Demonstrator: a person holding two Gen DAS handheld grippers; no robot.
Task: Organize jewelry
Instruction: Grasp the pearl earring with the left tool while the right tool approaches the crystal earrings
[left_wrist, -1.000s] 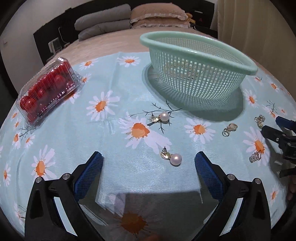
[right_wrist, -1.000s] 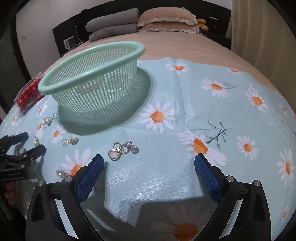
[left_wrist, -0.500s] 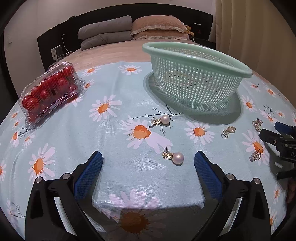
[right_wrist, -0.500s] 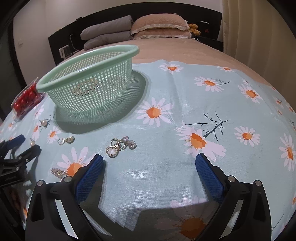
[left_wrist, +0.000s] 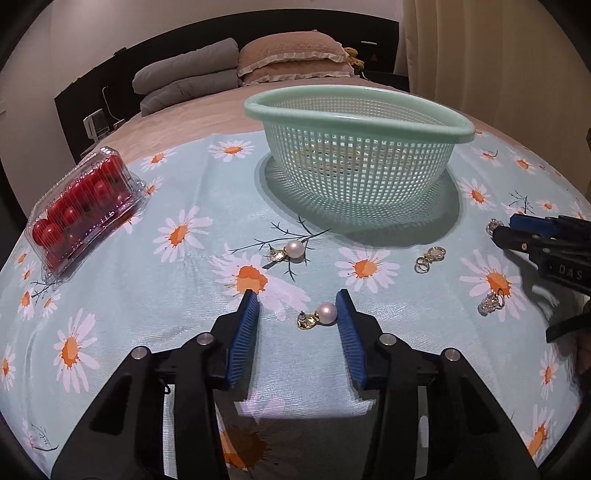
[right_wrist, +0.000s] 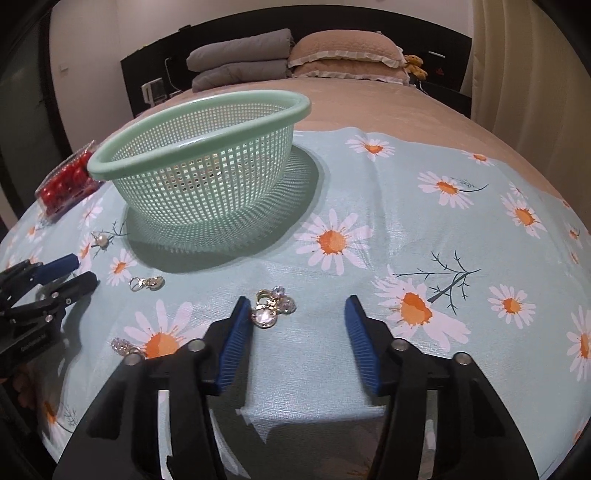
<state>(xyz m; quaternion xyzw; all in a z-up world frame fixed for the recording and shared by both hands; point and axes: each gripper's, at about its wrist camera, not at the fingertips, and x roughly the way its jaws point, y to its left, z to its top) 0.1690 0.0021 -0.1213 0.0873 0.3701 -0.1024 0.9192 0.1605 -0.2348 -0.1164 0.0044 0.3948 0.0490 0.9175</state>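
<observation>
The left gripper (left_wrist: 297, 306) stands open astride the near pearl earring (left_wrist: 320, 315), ready to close. The right gripper (right_wrist: 297, 314) stands open, empty, beside the crystal earring (right_wrist: 273, 306). Farther off waits the green mesh basket (left_wrist: 369, 177).

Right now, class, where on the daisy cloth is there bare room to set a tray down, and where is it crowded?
Bare cloth lies right of the green basket, beyond the right gripper, and between the tomato box and the far pearl earring. In front of the basket it is crowded: the near pearl earring between the left gripper fingers, gold rings, crystal cluster.
</observation>
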